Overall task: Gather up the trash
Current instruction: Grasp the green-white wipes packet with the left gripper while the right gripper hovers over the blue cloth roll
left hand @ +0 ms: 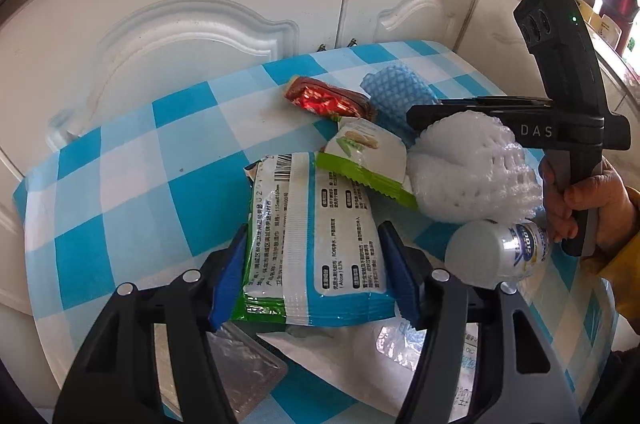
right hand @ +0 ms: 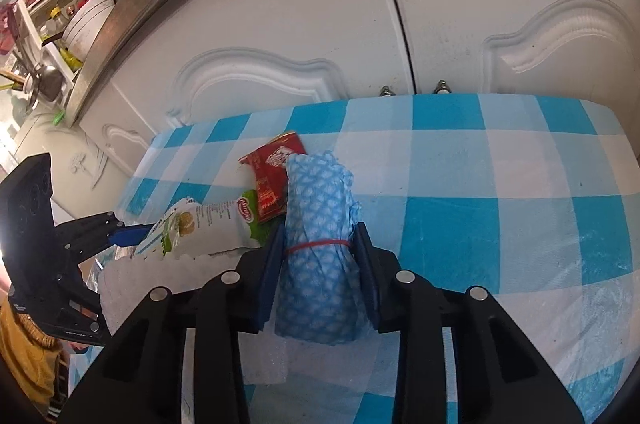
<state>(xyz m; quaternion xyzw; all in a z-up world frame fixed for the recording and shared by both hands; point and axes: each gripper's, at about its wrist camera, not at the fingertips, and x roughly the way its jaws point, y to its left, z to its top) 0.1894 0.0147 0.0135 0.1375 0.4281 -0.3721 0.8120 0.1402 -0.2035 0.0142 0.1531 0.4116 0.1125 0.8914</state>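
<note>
Right wrist: right claw grips blue roll; checked tablecloth rightward lies bare.

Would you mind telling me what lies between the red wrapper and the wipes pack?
A green-and-white snack packet lies between the red wrapper and the wipes pack, seen in the left wrist view.

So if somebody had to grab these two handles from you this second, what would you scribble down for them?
Left gripper: jaws around the wet-wipe packet, pads touching its sides.
Right gripper: closed on the blue foam net roll.
On the checked table: red wrapper, green snack wrapper, white foam net, small white bottle.
Done: two pieces gripped, neither lifted clear.
Left: carry those away, then collect the rest. No bin in view.
</note>
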